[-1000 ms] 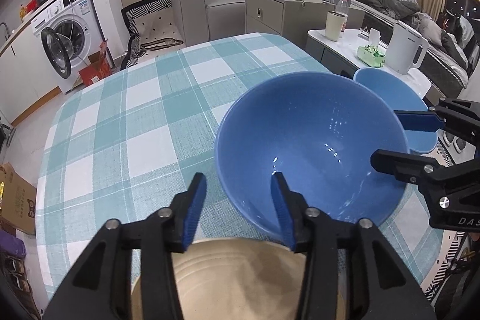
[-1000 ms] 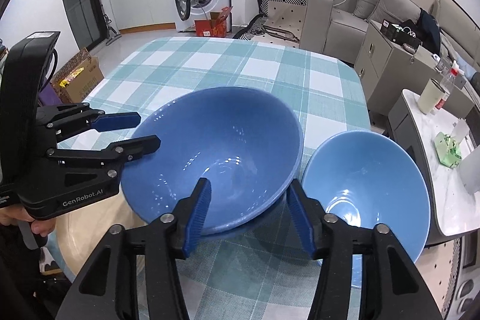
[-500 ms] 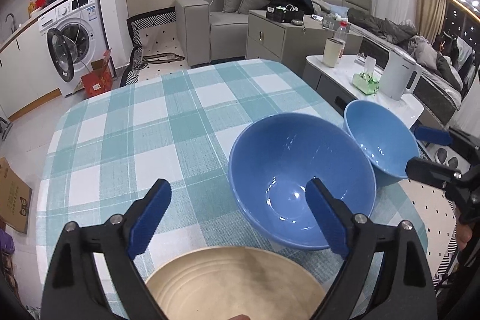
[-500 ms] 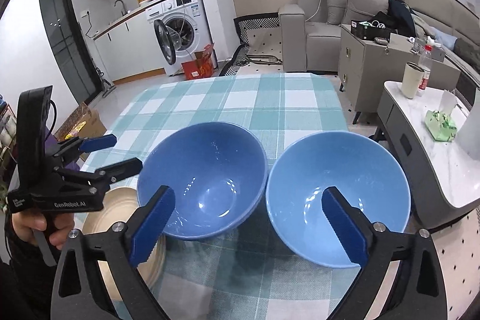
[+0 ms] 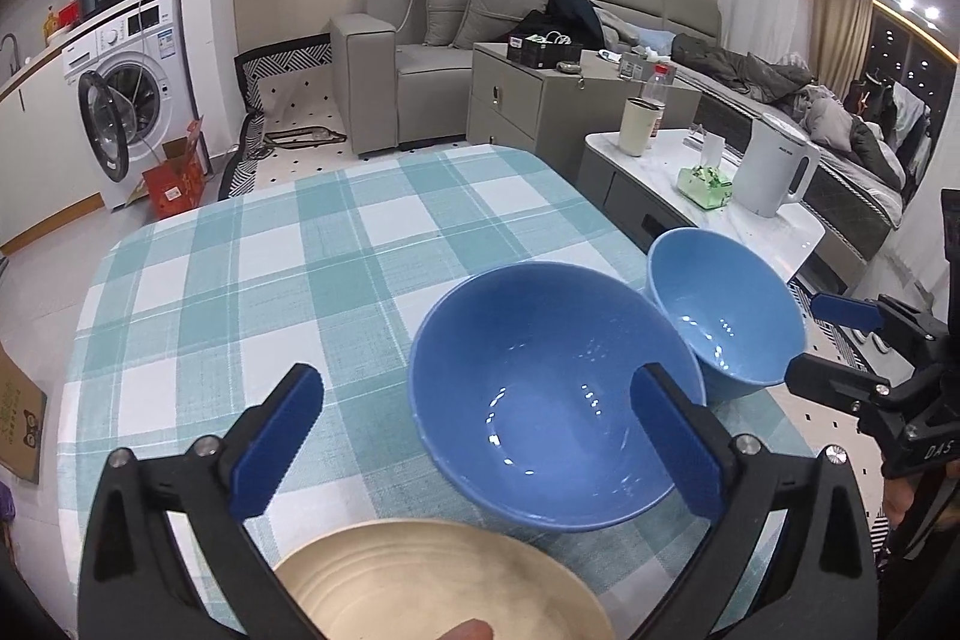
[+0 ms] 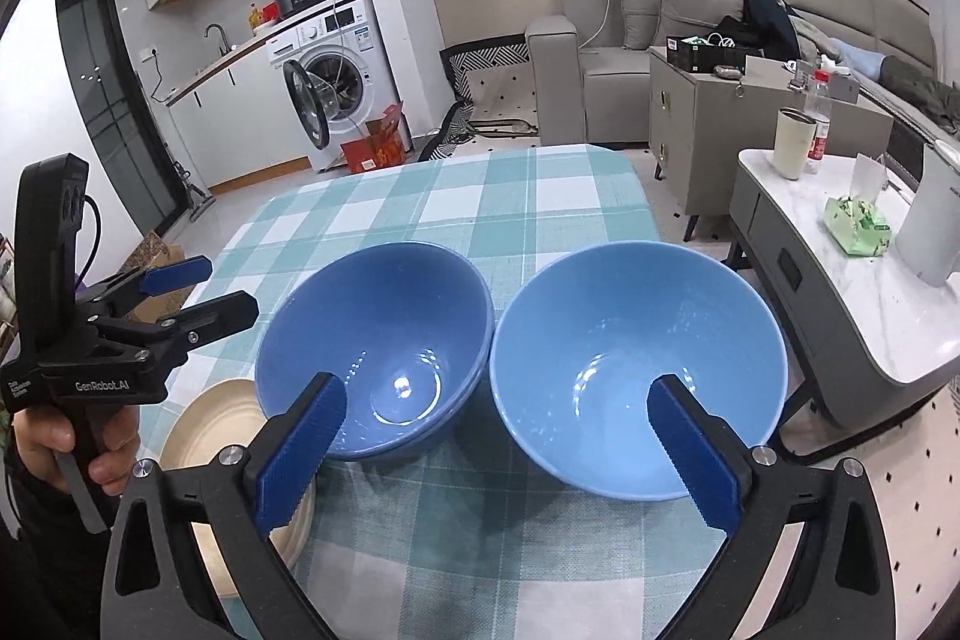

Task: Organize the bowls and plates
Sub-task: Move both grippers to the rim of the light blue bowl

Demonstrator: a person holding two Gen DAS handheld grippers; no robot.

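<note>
Ahead of both grippers, stretching away: the checked surface (image 5: 240, 280), bare on the far side.

Set down on it now, no longer pinched at the rim as a second ago: the dark blue bowl (image 5: 540, 400). Straight ahead of the left gripper (image 5: 477, 400), between its spread fingers but untouched by them; ahead and to the left of the right gripper (image 6: 495, 400).

Just beside it, rims nearly touching: the light blue bowl (image 6: 636, 376), ahead and to the right of the right gripper, at the far right for the left one.

Close under the left gripper, nearest of all: the beige plate (image 5: 432, 580), only partly in view.

Left gripper released, jaws opening wide, nothing pressed by the pads. Right gripper likewise let go, fully spread, straddling the gap between the two bowls, gripping nothing.

Judged from this: placement of the dark bowl finished, both hands free. Bowls side by side rather than nested, plate apart from them, so probably stacking or grouping left to do. Next pick likely one of the bowls by its rim; glossy, sloped walls, so worth a firm, square pinch.
</note>
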